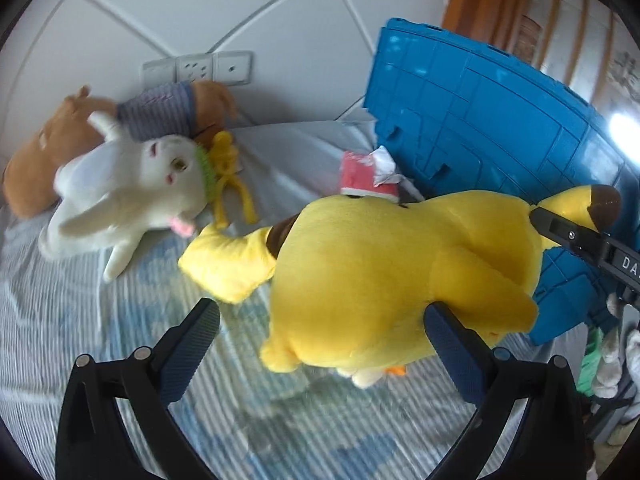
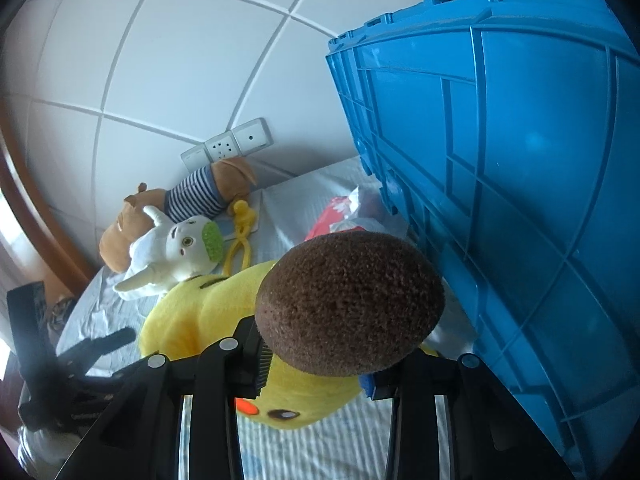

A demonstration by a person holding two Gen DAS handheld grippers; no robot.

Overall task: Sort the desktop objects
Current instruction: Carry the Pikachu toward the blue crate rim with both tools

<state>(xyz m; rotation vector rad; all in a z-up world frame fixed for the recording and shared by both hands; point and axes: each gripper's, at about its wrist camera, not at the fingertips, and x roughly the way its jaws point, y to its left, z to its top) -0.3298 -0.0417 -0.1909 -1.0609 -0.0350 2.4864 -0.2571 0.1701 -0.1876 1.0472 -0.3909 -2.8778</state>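
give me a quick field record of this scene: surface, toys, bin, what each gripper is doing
surface: striped bedsheet
held toy: yellow plush, lifted beside the bin
right gripper: shut on the yellow plush's brown-tipped ear
left gripper: open, fingers either side of the plush's lower body
bin: blue plastic crate, right of the toys
other toys: white plush leaning on brown plush in striped shirt, by the wall
also: yellow plastic clip; red packet near the crate

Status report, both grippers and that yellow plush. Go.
Right gripper shut on yellow plush by its brown-tipped ear. Left gripper open, straddling the plush body. Blue crate close alongside, rim high.
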